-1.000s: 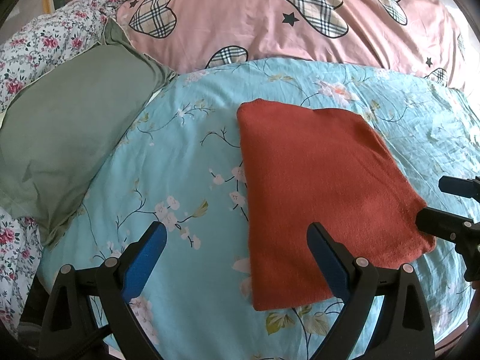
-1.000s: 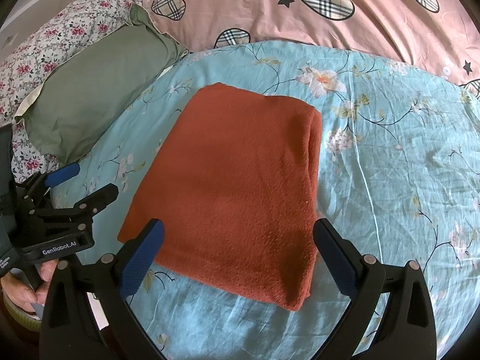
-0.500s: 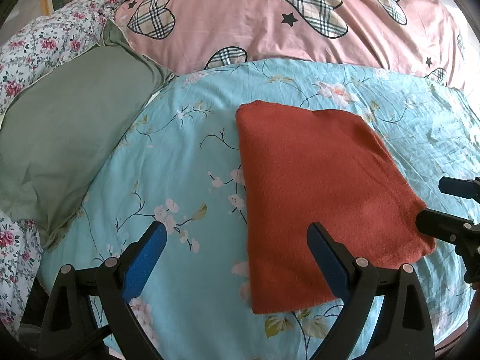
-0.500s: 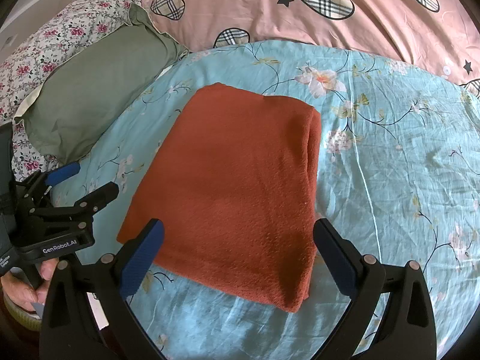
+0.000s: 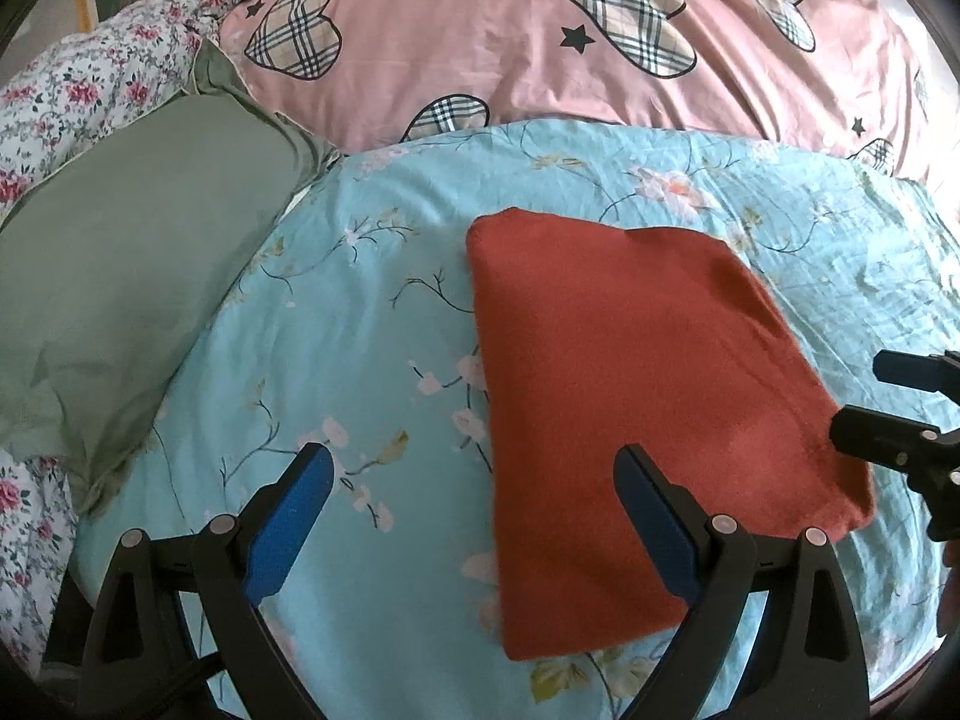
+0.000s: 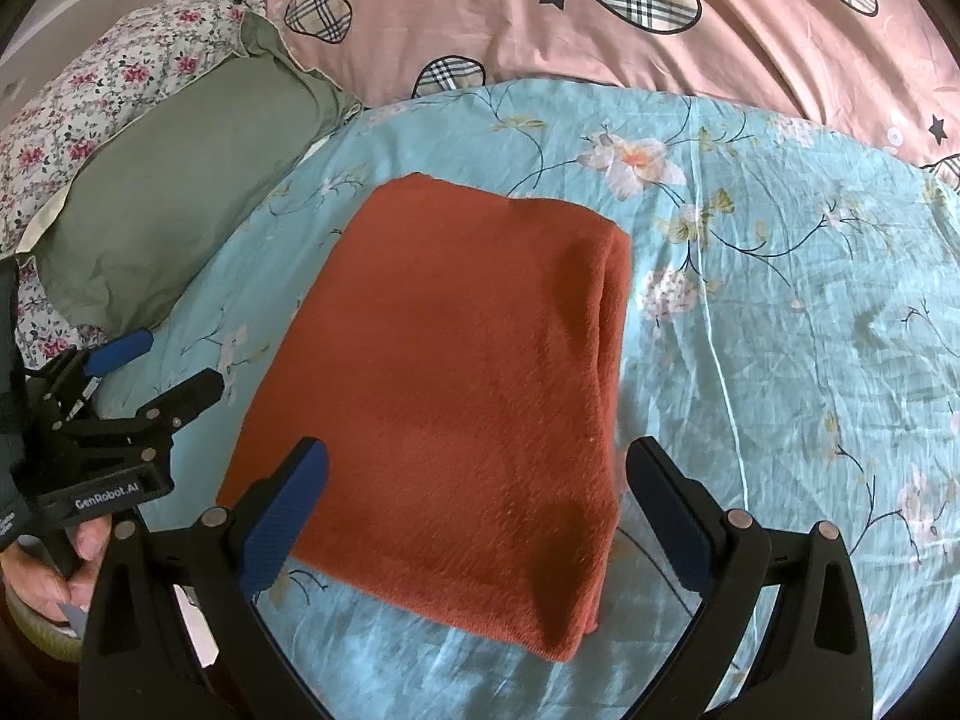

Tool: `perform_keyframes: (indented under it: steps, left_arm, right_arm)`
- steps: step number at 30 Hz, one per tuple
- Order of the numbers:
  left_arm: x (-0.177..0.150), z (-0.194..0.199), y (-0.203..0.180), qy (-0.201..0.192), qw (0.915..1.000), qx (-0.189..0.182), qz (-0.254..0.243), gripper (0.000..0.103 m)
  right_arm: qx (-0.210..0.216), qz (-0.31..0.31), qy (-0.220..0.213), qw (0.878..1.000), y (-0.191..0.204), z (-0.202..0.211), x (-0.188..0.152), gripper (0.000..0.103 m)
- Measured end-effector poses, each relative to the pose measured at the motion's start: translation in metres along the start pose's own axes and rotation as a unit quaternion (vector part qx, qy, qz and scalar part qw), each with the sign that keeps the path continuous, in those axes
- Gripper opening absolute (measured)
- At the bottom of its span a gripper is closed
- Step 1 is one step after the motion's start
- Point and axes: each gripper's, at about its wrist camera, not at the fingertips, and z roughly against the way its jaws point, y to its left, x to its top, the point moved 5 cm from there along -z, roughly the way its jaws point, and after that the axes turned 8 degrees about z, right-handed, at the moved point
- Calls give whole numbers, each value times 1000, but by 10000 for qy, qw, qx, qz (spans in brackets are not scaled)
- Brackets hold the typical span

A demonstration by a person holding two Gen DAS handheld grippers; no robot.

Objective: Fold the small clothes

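A rust-red knitted garment (image 5: pixel 630 372) lies folded into a flat rectangle on the light blue floral sheet (image 5: pixel 360 324). It also shows in the right wrist view (image 6: pixel 468 372), with its doubled fold along the right edge. My left gripper (image 5: pixel 474 486) is open and empty, above the sheet at the garment's near left corner. My right gripper (image 6: pixel 477 480) is open and empty, hovering over the garment's near edge. Each gripper shows in the other's view, the right one (image 5: pixel 888 402) and the left one (image 6: pixel 156 372), both open.
A green pillow (image 5: pixel 132 276) lies to the left on a white flowered quilt (image 5: pixel 78 96). A pink duvet with plaid hearts (image 5: pixel 540 36) lies behind. The bed's near edge runs just below my grippers. A hand (image 6: pixel 54 570) holds the left gripper.
Both grippers have barely drifted. The garment sits a little nearer in the right wrist view. Both stay open.
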Motion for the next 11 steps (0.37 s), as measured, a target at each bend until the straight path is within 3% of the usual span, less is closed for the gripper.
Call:
perform_keyframes:
  steps: [11]
  left_arm:
    - [8, -19, 9, 157, 9997, 69, 154, 95]
  right_arm:
    - [49, -119, 53, 9999, -13, -14, 5, 99]
